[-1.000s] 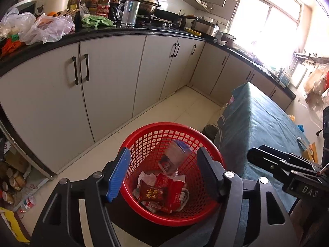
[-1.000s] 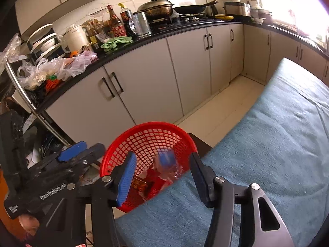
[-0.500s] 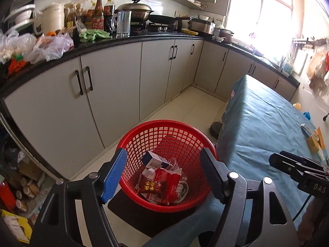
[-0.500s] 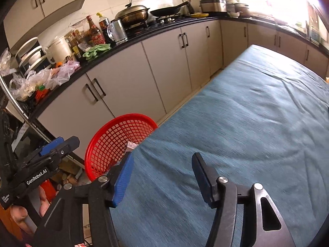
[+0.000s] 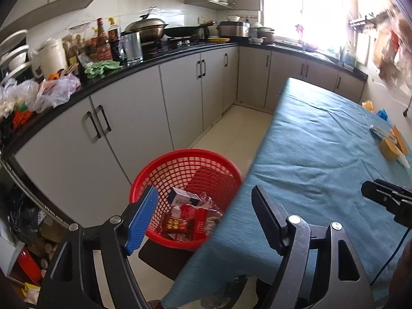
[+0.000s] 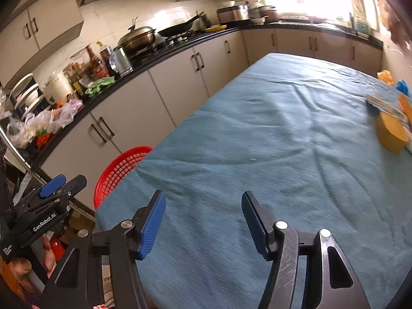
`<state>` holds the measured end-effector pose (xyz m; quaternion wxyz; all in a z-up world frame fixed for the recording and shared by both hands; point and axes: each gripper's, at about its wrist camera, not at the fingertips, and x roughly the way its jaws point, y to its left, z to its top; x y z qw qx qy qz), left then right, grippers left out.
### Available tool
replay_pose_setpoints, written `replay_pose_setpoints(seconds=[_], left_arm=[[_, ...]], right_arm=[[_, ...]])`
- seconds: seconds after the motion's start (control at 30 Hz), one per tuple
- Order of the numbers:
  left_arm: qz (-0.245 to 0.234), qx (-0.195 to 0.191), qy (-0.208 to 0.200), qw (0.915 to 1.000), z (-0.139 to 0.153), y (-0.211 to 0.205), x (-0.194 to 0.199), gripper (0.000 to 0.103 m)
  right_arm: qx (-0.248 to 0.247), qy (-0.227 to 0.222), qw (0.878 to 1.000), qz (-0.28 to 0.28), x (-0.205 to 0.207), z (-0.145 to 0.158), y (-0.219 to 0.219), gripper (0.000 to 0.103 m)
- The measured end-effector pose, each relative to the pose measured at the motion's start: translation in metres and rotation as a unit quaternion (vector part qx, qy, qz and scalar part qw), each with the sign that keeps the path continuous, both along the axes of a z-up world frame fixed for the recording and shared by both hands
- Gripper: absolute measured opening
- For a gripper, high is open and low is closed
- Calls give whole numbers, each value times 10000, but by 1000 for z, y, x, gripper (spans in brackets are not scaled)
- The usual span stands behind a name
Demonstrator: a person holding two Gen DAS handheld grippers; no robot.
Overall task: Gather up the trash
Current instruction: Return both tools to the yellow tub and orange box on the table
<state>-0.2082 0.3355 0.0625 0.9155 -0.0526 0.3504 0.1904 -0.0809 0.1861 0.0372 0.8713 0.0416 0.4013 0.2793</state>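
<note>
A red mesh basket [image 5: 188, 162] stands on the floor at the near-left corner of the table and holds red wrappers [image 5: 185, 221] and a small blue-and-white carton [image 5: 183, 197]. My left gripper [image 5: 204, 213] is open and empty, above the basket's near rim and the table corner. My right gripper [image 6: 203, 219] is open and empty over the teal tablecloth [image 6: 270, 141]; the basket [image 6: 121, 170] shows at its left. A yellow round object [image 6: 390, 134] and small items lie at the table's far right edge.
Grey cabinets [image 5: 134, 128] under a black counter [image 5: 144, 61] crowded with pots, bottles and plastic bags run along the left and back. A strip of tiled floor [image 5: 231, 134] lies between cabinets and table. Boxes and clutter [image 5: 28, 252] sit low at the left.
The carton dropped from between the fingers into the basket. Both grippers have risen and swung right, away from the basket toward the table; the right one is now over the cloth.
</note>
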Motion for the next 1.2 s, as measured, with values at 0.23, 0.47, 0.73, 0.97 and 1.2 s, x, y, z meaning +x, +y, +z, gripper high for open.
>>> replay_pose_setpoints(seconds=[0.23, 0.47, 0.73, 0.97, 1.2], left_arm=[[-344, -54, 87, 9994, 5, -35, 4, 74], [-937, -158, 191, 9953, 5, -79, 17, 77], [-1740, -322, 395, 9834, -2, -126, 31, 77], [-2055, -620, 516, 9753, -3, -146, 41, 77], [-2131, -1092, 654, 9687, -8, -153, 60, 77]], right_arm=[[50, -21, 9987, -499, -11, -1, -62, 66], [113, 73, 9890, -1476, -25, -7, -160, 69], [-52, 95, 9702, -2421, -25, -4, -255, 70], [-387, -70, 9633, -2654, 22, 7, -292, 70], [-544, -62, 9647, -2576, 107, 19, -304, 70]])
